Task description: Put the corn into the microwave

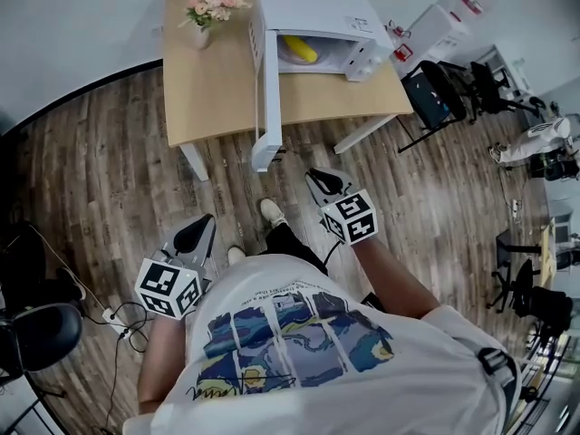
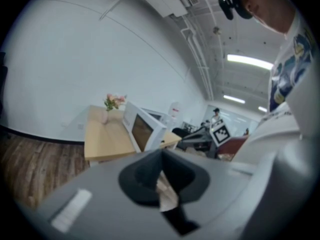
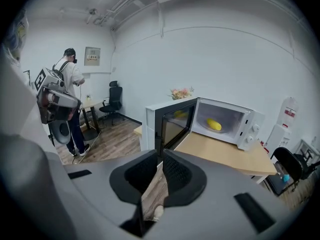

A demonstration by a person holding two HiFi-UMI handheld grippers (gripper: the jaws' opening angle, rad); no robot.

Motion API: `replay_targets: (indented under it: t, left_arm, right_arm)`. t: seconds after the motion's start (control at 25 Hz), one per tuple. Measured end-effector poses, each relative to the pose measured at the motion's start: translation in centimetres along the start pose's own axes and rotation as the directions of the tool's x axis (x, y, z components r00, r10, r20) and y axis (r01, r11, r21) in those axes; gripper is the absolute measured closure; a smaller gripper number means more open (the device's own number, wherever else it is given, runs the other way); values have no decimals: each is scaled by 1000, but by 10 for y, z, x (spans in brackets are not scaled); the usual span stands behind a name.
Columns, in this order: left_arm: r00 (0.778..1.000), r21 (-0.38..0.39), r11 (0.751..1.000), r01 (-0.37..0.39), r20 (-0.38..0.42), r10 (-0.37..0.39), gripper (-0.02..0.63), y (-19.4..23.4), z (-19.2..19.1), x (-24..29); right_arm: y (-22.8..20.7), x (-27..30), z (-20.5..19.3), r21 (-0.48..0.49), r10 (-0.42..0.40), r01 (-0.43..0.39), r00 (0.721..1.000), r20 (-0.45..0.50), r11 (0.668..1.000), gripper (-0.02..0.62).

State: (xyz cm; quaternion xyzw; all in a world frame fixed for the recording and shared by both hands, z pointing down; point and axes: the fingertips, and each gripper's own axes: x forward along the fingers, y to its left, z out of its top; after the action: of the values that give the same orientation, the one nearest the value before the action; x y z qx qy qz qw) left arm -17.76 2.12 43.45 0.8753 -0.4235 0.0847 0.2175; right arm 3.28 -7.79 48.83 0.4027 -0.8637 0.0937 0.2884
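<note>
Yellow corn [image 1: 299, 49] lies inside the open microwave [image 1: 313, 12], on the floor of its white cavity. In the right gripper view the corn [image 3: 214, 124] shows deep in the cavity, a little left of the control panel. The microwave door [image 1: 265, 107] is swung fully out over the front edge of the wooden table [image 1: 213, 89]. A vase of pink flowers [image 1: 213, 7] stands at the table's back corner, just beside the microwave.

Both tongs are well apart from the corn, held low over the wood-plank floor [image 1: 109, 179] on the near side of the table. The right gripper [image 1: 319, 176] is the nearer one, pointing toward the open door. Its jaws are drawn almost together, with only a thin slit between the pads, and nothing sits in them [image 3: 161, 156]. The left gripper [image 1: 203, 225] is farther back and out to the left of the door. Its jaws are pressed together at the tips and hold nothing [image 2: 161, 155]. The microwave [image 2: 142, 129] appears beyond them, seen from the door side.

A black office chair [image 1: 435, 93] stands off the table's right end.
</note>
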Motion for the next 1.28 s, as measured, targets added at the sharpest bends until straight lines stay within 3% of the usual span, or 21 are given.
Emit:
replay_targets:
  t: [0.32, 1.28]
  left_arm:
    - [1000, -2, 1000, -22, 1, 22, 597, 6, -3, -8]
    - [1000, 23, 1000, 2, -17, -1, 597, 1, 0, -5]
  right_arm:
    - [-1, -1, 8, -4, -12, 12, 1000, 22, 1000, 565]
    - [1, -8, 16, 31, -19, 17, 998, 66, 999, 580]
